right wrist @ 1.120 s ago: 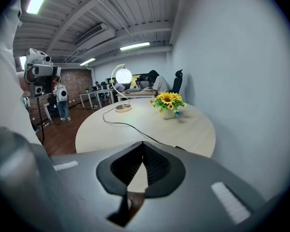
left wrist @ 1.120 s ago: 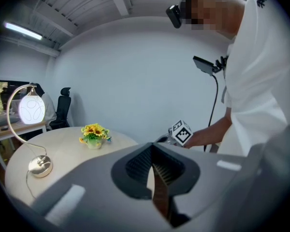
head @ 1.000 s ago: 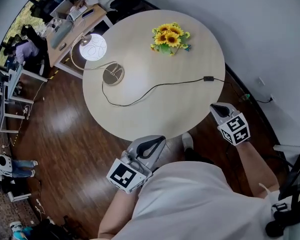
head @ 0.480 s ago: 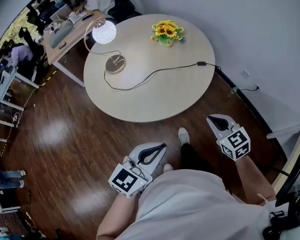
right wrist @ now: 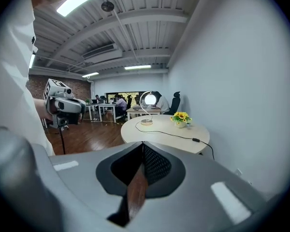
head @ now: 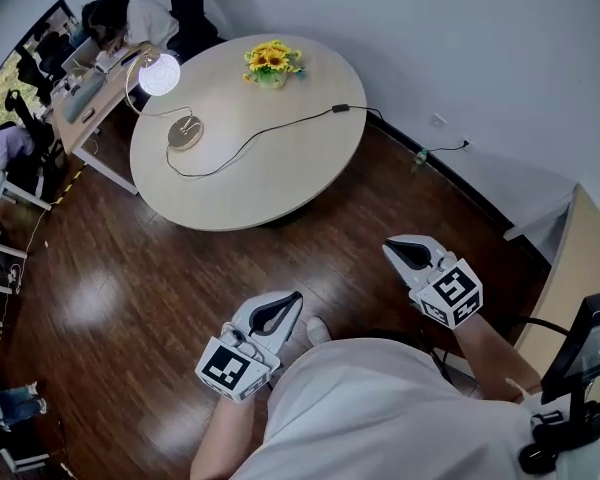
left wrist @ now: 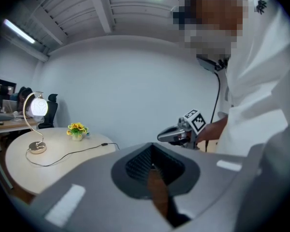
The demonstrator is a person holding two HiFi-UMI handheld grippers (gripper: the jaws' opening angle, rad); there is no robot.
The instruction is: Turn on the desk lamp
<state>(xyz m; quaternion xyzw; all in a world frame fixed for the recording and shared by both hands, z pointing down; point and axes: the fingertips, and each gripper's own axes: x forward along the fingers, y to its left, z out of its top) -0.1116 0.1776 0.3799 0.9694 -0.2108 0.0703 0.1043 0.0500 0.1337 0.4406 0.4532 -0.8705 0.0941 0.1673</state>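
Note:
The desk lamp [head: 160,73] glows white at the far left edge of the round table [head: 280,168], on a curved gold stem and round base [head: 185,131]. It also shines in the left gripper view [left wrist: 38,107] and the right gripper view [right wrist: 150,99]. Its black cord runs across the tabletop to an inline switch [head: 338,109]. My left gripper [head: 292,299] and right gripper [head: 392,248] hang over the wooden floor, well short of the table. Both are shut and hold nothing.
A small pot of sunflowers [head: 270,63] stands at the table's far side. The cord drops to a wall socket [head: 437,121] at the right. Desks with seated people [head: 110,28] lie beyond the lamp. A dark stand [head: 580,368] is at my right.
The table has receded up and to the left as I backed away from it. Both grippers stayed shut and are now farther from its near edge, over the floor. The lamp stayed lit.

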